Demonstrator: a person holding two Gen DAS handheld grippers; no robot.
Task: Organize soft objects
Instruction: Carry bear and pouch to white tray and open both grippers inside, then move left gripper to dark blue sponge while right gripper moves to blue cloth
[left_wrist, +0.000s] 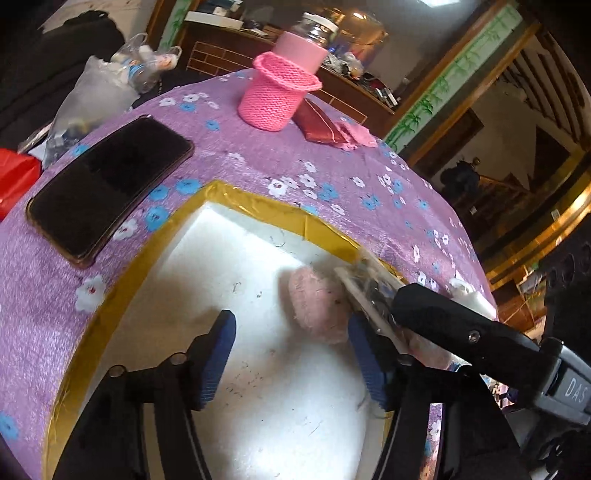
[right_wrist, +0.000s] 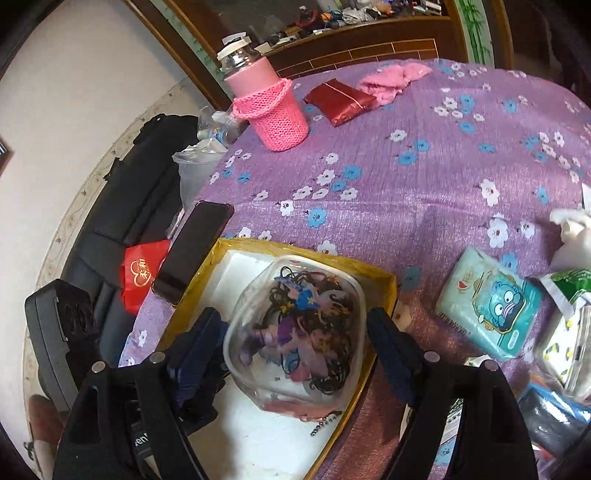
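A white foam box with a gold-taped rim (left_wrist: 255, 206) sits sunk in the purple flowered cloth (left_wrist: 258, 162); it also shows in the right wrist view (right_wrist: 243, 264). My left gripper (left_wrist: 291, 354) is open over the box's white floor, empty. A fluffy pink soft object (left_wrist: 317, 310) lies in the box just ahead of its right finger. A clear plastic tub of hair ties (right_wrist: 295, 328) stands tilted in the box; its edge shows in the left wrist view (left_wrist: 369, 284). My right gripper (right_wrist: 295, 332) is open with its fingers on either side of the tub, apart from it.
A black phone (left_wrist: 107, 184) lies by the box's left rim. A pink knitted holder with a bottle (left_wrist: 277, 96), a red wallet (left_wrist: 317, 125) and a pink cloth (right_wrist: 391, 79) are at the far side. A tissue pack (right_wrist: 487, 299) and other packets lie to the right.
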